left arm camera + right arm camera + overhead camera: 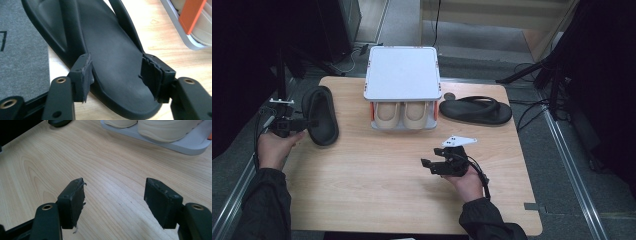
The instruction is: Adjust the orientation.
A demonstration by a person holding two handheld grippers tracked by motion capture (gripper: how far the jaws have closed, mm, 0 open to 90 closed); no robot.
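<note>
A black sandal (319, 115) lies sole-down at the table's left edge, partly over the side. My left gripper (307, 122) stands open around its near end. In the left gripper view the sandal's footbed (112, 50) runs between the two spread pads of the left gripper (116, 72), and a gap shows at the left pad. The matching black sandal (476, 110) lies at the right of a small shoe rack (402, 72). My right gripper (429, 164) hovers open over bare wood in the middle front, with nothing between the pads of the right gripper (115, 200).
The rack has a white top and orange posts (192, 12). A pair of beige shoes (402, 114) sits on its lower shelf (190, 146). Grey carpet (22, 50) lies beyond the table's left edge. Bare wood spreads across the front half of the table (377, 185).
</note>
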